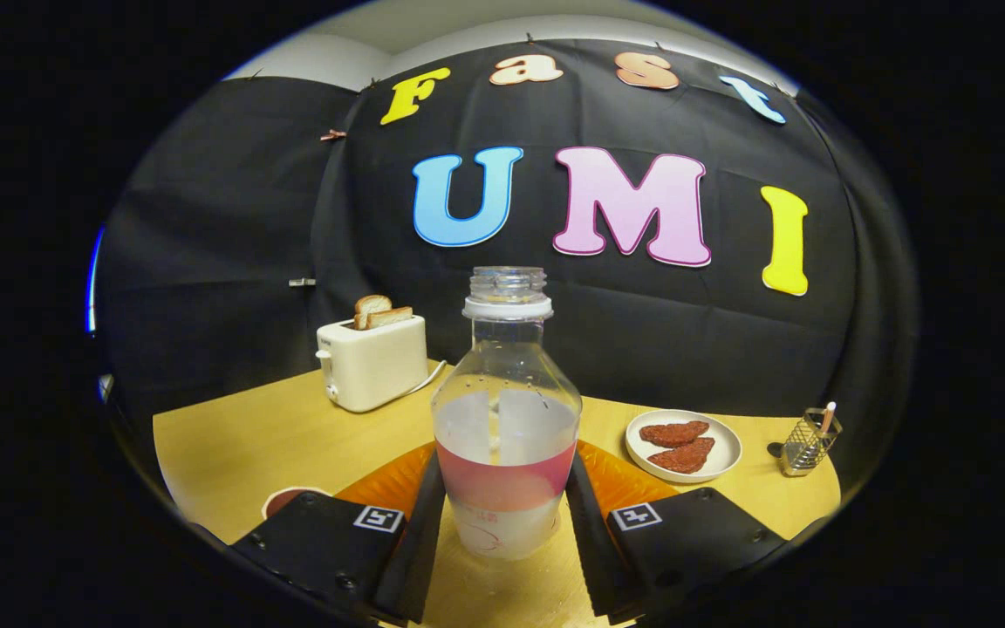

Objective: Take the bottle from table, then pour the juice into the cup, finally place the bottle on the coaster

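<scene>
Gripper view: gripper (502, 510) fingers flank the uncapped bottle (505, 419), seemingly touching both sides; real clamping unclear. Bottle upright, orange coaster (616, 475) behind it, cup (286, 501) left of it. Judged: pour probably done, coaster placement underway or remaining.

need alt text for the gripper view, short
An uncapped bottle stands upright between the claw's two fingers, which press its sides, on a wooden table. Behind sit a toaster with bread and a plate of food.
</scene>
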A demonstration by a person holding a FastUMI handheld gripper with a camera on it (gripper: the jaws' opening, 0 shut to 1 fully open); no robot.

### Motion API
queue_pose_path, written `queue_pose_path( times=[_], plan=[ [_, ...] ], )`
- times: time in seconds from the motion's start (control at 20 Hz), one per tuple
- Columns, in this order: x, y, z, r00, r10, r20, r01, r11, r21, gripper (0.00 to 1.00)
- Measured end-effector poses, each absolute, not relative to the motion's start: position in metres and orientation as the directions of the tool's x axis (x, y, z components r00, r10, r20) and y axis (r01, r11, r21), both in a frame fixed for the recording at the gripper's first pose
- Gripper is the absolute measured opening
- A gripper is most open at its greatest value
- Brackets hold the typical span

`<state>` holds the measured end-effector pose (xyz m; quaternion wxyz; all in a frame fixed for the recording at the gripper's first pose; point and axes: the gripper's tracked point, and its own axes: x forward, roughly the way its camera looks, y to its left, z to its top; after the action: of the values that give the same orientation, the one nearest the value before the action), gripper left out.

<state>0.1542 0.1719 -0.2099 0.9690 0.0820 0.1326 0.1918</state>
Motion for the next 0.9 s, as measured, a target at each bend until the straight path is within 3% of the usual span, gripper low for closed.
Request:
queue_pose_path(
  times=[0.9],
  plan=[
    [0.209, 0.191, -0.299, 0.885, 0.362, -0.294, -0.286, 0.919, 0.271, 0.75]
  ],
)
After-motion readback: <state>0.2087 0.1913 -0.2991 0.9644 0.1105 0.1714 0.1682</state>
